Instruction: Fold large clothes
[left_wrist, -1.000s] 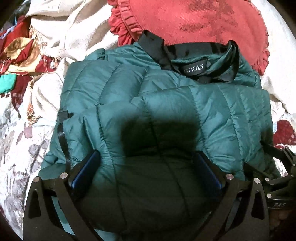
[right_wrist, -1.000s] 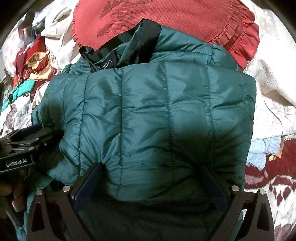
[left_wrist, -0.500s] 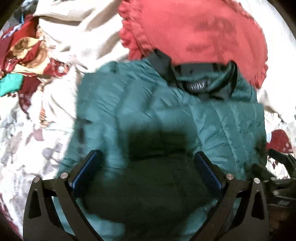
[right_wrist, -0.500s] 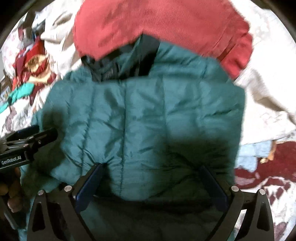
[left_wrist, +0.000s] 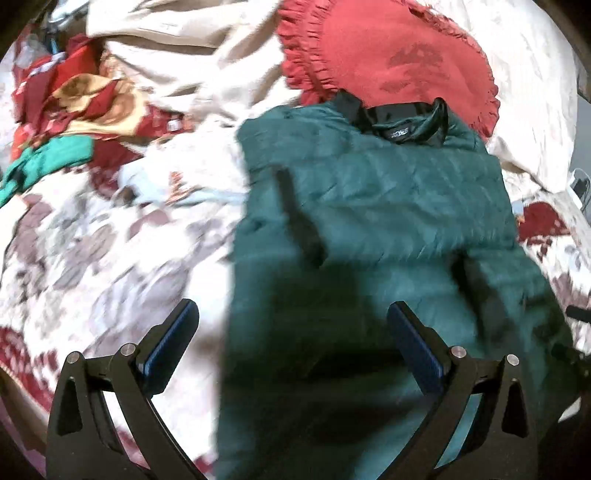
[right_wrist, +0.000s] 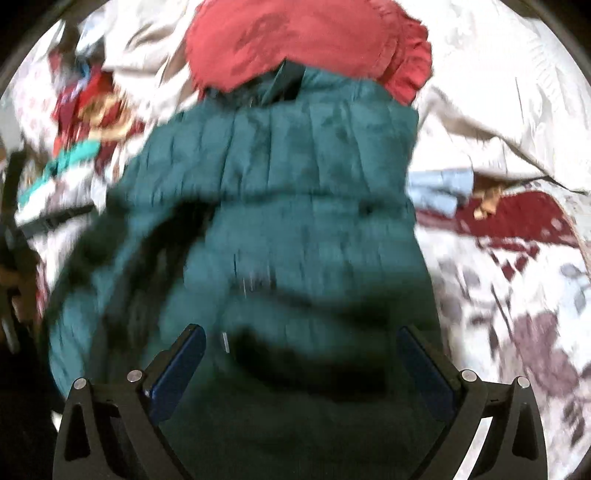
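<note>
Since a second ago we have pulled both grippers back and up from the jacket (left_wrist: 373, 206), and the left view has swung so that the floral bedspread (left_wrist: 92, 258) now fills its left half, where the quilted green filled it before. Our left gripper (left_wrist: 291, 332) hangs with its fingers spread wide and nothing between them; the left pad (left_wrist: 170, 343) is over the bedspread, the right pad over the jacket's dark lower edge. Our right gripper (right_wrist: 301, 365) is likewise released, jaws wide apart above the jacket's hem.

The jacket lies folded on the bed, its black collar (left_wrist: 402, 122) at the far end, touching the red frilled cushion (left_wrist: 391, 59). Cream cloth (left_wrist: 177, 48) is heaped beyond it, and a red and gold cloth (left_wrist: 85, 103) lies far left. In the right view a pale blue cloth (right_wrist: 439, 188) sits just beside the jacket's right edge. Both views are smeared by motion, so the jacket's lower fold is perhaps loosened; we cannot tell.
</note>
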